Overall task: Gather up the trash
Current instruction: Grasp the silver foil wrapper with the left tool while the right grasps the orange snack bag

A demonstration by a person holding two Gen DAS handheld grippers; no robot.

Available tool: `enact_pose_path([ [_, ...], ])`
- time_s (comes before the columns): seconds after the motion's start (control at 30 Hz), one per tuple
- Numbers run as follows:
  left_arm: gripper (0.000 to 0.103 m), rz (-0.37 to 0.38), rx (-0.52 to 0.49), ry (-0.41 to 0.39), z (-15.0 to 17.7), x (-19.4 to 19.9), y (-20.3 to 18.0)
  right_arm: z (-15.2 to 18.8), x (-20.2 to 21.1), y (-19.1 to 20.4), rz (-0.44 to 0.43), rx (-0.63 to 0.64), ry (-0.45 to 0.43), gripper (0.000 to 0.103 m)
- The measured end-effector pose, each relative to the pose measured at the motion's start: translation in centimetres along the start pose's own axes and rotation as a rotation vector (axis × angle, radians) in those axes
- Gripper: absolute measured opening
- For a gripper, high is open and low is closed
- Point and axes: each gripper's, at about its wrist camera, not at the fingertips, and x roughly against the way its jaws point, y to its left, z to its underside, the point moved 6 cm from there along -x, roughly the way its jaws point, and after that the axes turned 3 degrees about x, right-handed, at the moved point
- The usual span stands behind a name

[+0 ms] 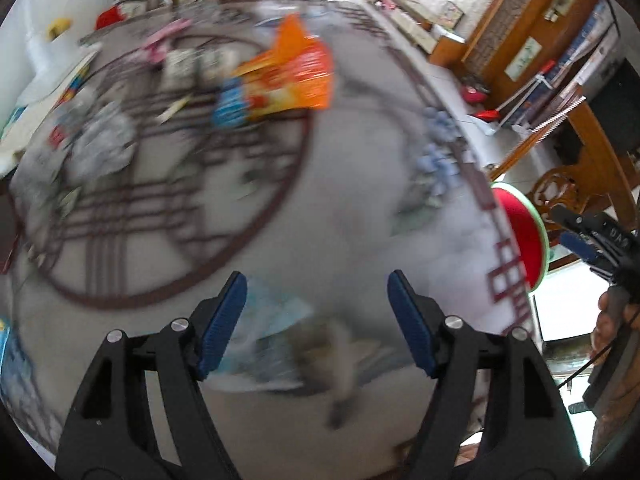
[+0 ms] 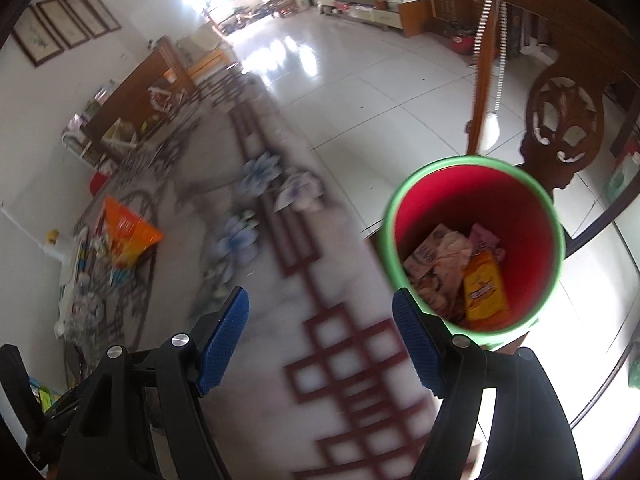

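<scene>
In the left wrist view the left gripper [image 1: 316, 320] hangs with fingers spread over a pale wrapper [image 1: 272, 344] on the patterned table [image 1: 360, 152], likely lining up a grab, an orange bag [image 1: 292, 76] lying farther off, while in the right wrist view the right gripper [image 2: 320, 336] is spread and empty beside the red bin [image 2: 476, 240] already holding wrappers.

No legible text on any packaging.
</scene>
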Motion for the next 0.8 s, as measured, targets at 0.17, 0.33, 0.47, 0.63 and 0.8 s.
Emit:
enact_pose_path([
  [0.17, 0.07, 0.005, 0.011, 0.043, 1.5, 0.0, 3.6, 1.7, -0.7, 4.6, -0.018, 0.052, 0.022, 0.072],
  [0.33, 0.07, 0.038, -0.021, 0.103, 2.8, -1.4, 4.5, 2.8, -0.7, 7.2, -0.016, 0.071, 0.02, 0.072],
  [0.47, 0.069, 0.054, -0.078, 0.145, 3.3, -2.7, 4.3, 3.4, -0.8, 8.3, -0.007, 0.042, 0.015, 0.072],
  [0.63, 0.031, 0.077, -0.113, 0.178, 3.6, -3.3, 5.1, 4.0, -0.8, 9.8, 0.002, 0.032, 0.004, 0.072],
  [0.8, 0.029, 0.091, -0.093, 0.147, 2.7, -2.0, 7.0, 3.4, -1.8, 12.2, -0.033, 0.028, 0.013, 0.072],
])
